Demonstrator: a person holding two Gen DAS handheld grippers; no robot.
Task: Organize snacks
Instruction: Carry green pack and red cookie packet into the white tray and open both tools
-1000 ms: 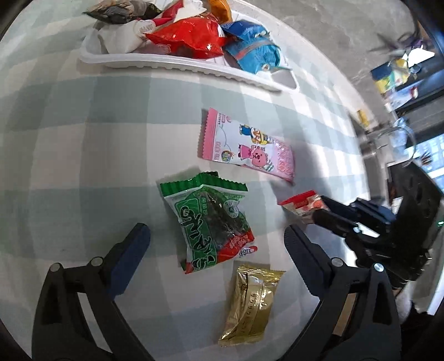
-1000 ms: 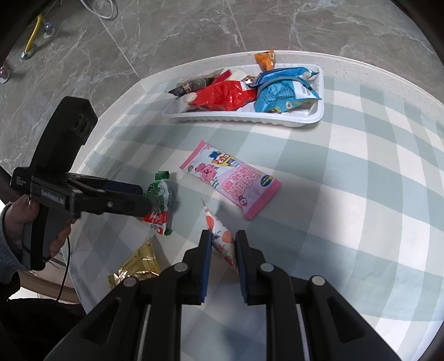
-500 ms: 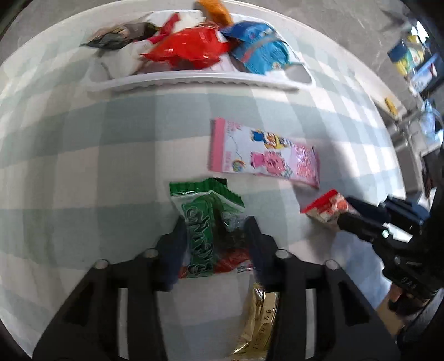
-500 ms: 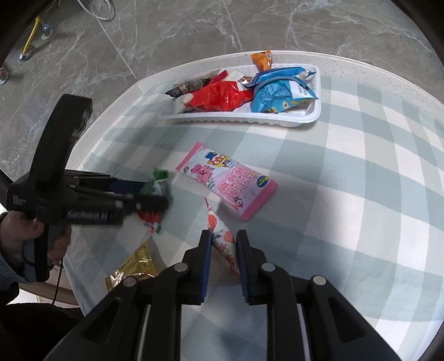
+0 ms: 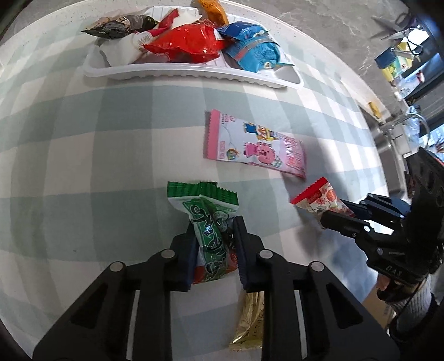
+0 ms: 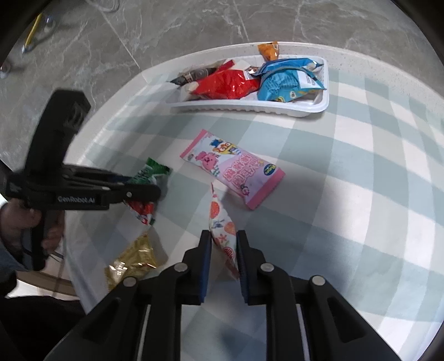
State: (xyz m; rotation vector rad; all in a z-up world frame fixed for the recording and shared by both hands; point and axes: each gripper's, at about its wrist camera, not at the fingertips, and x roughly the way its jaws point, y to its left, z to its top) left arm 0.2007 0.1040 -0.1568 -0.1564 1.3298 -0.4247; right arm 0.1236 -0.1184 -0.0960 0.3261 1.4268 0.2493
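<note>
Checked tablecloth (image 5: 83, 155) bears white tray (image 5: 180, 72), pink packet (image 5: 255, 147), perhaps a gold sachet (image 6: 133, 258).

Desk cloth (image 5: 83, 172): pale green and white check. Tray (image 5: 194, 73): white, holding a red packet (image 5: 186, 45), a blue packet (image 5: 252, 52) and an orange packet (image 5: 212, 9). Long wrapper (image 5: 255, 148): pink, with cartoon figures. Green packet (image 5: 208, 219): green and white (red at its lower end). Small sachet (image 6: 223, 230): white with red fruit print. Gold sachet (image 6: 133, 261): metallic gold. Left tool (image 5: 213, 250) and right tool (image 6: 223, 252): black, with dark blue pads.
</note>
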